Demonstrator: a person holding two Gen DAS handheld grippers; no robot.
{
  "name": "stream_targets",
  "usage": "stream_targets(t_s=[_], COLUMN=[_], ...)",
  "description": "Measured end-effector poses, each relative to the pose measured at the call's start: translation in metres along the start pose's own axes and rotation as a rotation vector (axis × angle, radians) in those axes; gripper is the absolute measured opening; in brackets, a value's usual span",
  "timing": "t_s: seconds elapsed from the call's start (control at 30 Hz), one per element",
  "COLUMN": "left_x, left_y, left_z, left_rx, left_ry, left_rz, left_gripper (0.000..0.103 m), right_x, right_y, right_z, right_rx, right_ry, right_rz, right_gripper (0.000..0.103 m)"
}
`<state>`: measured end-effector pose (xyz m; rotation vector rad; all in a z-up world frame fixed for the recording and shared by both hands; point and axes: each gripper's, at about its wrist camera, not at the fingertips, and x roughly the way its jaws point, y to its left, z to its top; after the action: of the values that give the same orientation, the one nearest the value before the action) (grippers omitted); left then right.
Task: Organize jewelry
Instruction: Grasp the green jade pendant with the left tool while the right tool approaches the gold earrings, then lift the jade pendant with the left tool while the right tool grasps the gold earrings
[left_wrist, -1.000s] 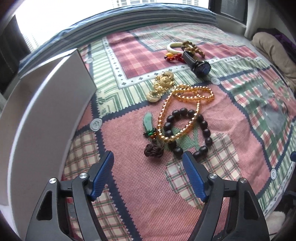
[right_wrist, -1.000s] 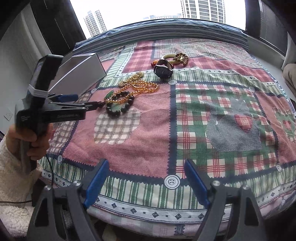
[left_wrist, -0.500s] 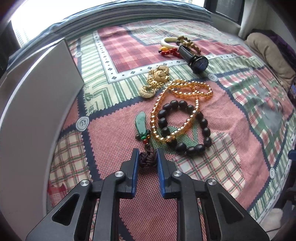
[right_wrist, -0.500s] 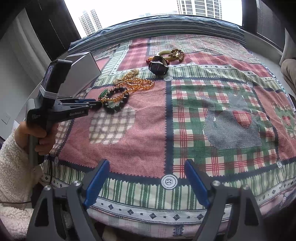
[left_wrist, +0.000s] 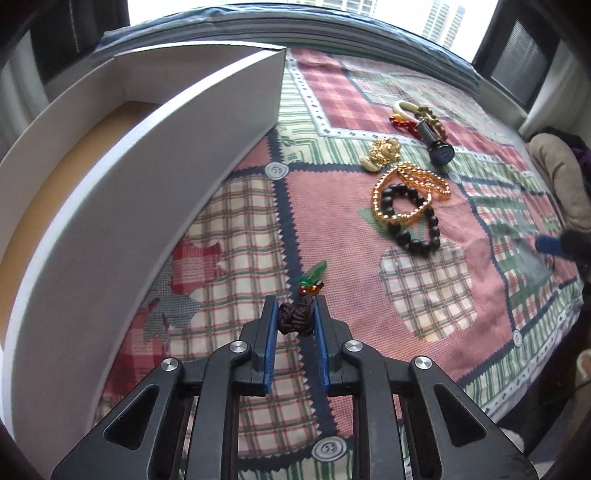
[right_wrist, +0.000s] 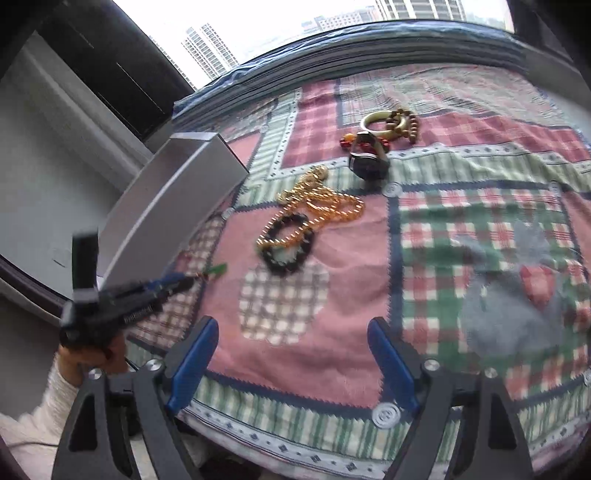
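Home bedroom, quilted bedspread (left_wrist: 424, 295), high-rise window (right_wrist: 295, 29)

We look steeply down the left gripper (left_wrist: 294, 321), close over the quilt (left_wrist: 436, 288). Our right view sits farther back. Both share the jewelry pile (right_wrist: 295, 229) ahead.

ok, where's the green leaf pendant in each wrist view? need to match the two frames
Left wrist: green leaf pendant low centre, just past the left gripper, whose pads clamp its brown knot.
Right wrist: pendant at left, a small green tip at the end of the left gripper; blurred.
Shared landmark: black bead bracelet, to the pendant's right in both.
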<state>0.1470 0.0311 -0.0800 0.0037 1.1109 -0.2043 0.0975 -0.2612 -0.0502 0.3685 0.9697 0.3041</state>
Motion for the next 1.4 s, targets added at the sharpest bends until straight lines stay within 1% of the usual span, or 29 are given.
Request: stream_targets(t_s=[0.03,0.1,0.13,0.17,0.2,0.23,0.3,0.37,0.5,0.57,0.63,0.7,0.73,0.77,0.8,0.9,1.03,1.2,1.4], left_x=[-0.001,-0.002,-0.001,-0.001,-0.001,-0.001,-0.001,-0.001,0.001,0.0,-0.001,-0.001,-0.001,-0.001,-0.002,-0.009,-0.024,-0.05,-0.088], left_y=[0.001,0.003,0.005,0.007,0.009,0.01,0.013,0.017,0.022,0.024,0.025,0.026,0.027,0.028,0.029,0.031,0.032,0.031,0.032], left_z=[-0.002,-0.007,-0.009,-0.011,-0.013,-0.014,-0.017,-0.019,-0.021,-0.022,-0.022,-0.022,-0.021,-0.021,-0.02,-0.021,-0.02,-0.016,-0.01], left_rx=[-0.003,-0.011,-0.016,-0.022,-0.029,-0.034,-0.038,-0.044,-0.056,-0.059,-0.06,-0.061,-0.063,-0.068,-0.074,-0.081,-0.088,-0.104,-0.117], left_ry=[-0.001,-0.001,0.003,0.006,0.009,0.01,0.009,0.009,0.017,0.016,0.013,0.01,0.01,0.009,0.008,-0.005,-0.03,-0.066,-0.113], left_rz=[0.006,0.017,0.018,0.015,0.013,0.012,0.013,0.018,0.01,0.006,0.002,0.004,0.004,0.004,0.004,0.005,0.006,-0.006,-0.009], left_gripper=[0.017,0.018,0.018,0.018,0.018,0.018,0.018,0.018,0.018,0.018,0.018,0.018,0.018,0.018,0.018,0.018,0.018,0.018,0.018], right_x=[0.01,0.033,0.046,0.059,0.072,0.086,0.109,0.131,0.163,0.174,0.185,0.188,0.189,0.188,0.188,0.181,0.149,0.103,0.056], right_y=[-0.001,0.004,0.006,0.006,0.006,0.005,0.006,0.008,0.007,0.013,0.017,0.023,0.024,0.024,0.024,0.019,0.027,0.051,0.093], right_z=[0.017,0.05,0.065,0.08,0.093,0.105,0.122,0.134,0.146,0.147,0.144,0.142,0.143,0.144,0.145,0.146,0.141,0.141,0.133], right_rx=[0.022,0.016,0.011,0.013,0.018,0.021,0.013,-0.005,-0.017,-0.038,-0.062,-0.096,-0.095,-0.098,-0.109,-0.083,-0.082,-0.125,-0.213], right_ry=[0.019,0.044,0.051,0.063,0.077,0.09,0.117,0.155,0.175,0.181,0.216,0.21,0.201,0.189,0.182,0.18,0.124,0.062,-0.002], right_rz=[0.011,0.01,-0.001,-0.015,-0.027,-0.044,-0.104,-0.181,-0.288,-0.327,-0.37,-0.41,-0.419,-0.441,-0.46,-0.415,-0.347,-0.278,-0.224], right_gripper=[0.085,0.084,0.079,0.068,0.064,0.061,0.061,0.061,0.061,0.061,0.061,0.061,0.058,0.039,0.023,0.023,0.023,0.023,0.023])
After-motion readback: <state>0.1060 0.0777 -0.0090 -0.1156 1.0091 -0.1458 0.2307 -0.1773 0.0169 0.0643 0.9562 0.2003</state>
